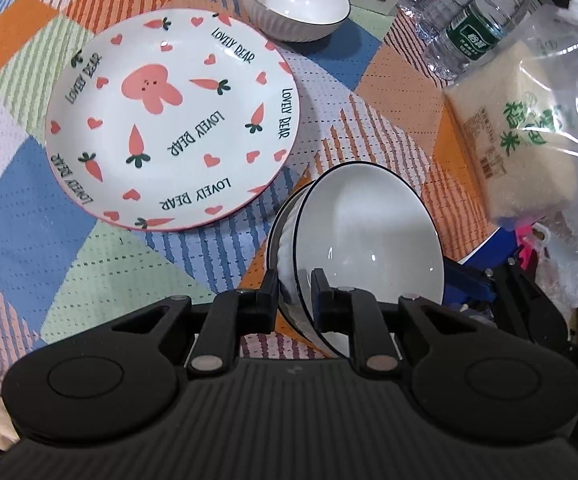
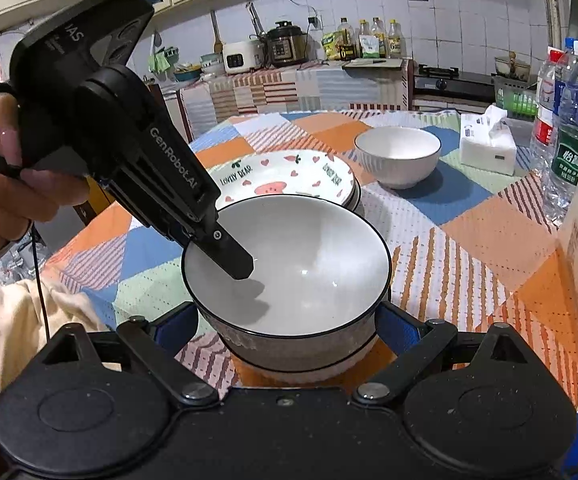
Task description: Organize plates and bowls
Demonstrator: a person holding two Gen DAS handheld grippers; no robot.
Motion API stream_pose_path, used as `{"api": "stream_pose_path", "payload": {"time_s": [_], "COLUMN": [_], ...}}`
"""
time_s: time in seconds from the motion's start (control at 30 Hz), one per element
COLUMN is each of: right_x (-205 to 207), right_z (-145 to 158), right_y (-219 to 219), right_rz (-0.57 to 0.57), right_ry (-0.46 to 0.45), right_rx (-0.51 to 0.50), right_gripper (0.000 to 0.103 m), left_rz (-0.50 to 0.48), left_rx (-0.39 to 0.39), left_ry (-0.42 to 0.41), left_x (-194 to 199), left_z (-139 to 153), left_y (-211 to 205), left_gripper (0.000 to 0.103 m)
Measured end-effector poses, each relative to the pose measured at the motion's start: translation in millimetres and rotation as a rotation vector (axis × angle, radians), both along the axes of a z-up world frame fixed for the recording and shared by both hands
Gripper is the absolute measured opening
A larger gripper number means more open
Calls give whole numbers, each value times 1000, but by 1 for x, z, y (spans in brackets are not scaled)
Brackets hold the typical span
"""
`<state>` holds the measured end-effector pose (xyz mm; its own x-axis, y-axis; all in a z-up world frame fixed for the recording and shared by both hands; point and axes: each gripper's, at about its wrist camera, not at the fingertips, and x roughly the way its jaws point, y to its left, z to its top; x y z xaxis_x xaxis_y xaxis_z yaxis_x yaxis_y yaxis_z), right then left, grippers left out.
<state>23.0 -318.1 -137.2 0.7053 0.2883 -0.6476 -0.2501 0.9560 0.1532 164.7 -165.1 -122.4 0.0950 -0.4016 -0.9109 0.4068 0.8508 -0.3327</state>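
patchwork tablecloth fronts a tiled kitchen counter.

Colours on the patchwork tabletop

White bowls rimmed black; white plate with pink rabbit, hearts, carrots; cloth in orange, blue, green, striped patches.

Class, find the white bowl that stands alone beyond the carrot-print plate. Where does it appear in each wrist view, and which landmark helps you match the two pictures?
Left wrist view: the lone white bowl sits at the top centre, just beyond the plate's far rim.
Right wrist view: the same bowl sits right of centre, right of the plate, left of the tissue box.
Shared landmark: the carrot-print plate.
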Motion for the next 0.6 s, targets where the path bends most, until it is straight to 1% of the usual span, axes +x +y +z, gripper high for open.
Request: {"api": "stream_pose_path", "payload": {"time_s": [0.13,0.27,0.43,0.53,0.6], "right_x": [3,3,3,2,2], "right_z": [-2,-2,-5,-7,-8], "right_y": [-1,2,3,4,6], "right_rz": [-5,-4,-10,-10,-8], "right_ry": [7,6,13,16,12], "right_rx": [-3,-26,-42,-62,-82], "right_gripper": [98,98,98,97,97], "left_rz": [-31,-72,-122,-151,-161], "left_rx": [37,87,140,187,214], "left_ry": [-36,-89,-145,-182,-192], "left_x": [-3,-11,-20,-26,-28], "left_z": [2,4,6,6,2], "left_y": [-6,-15,-26,-32,-34], "left_gripper": [15,15,17,18,20]}}
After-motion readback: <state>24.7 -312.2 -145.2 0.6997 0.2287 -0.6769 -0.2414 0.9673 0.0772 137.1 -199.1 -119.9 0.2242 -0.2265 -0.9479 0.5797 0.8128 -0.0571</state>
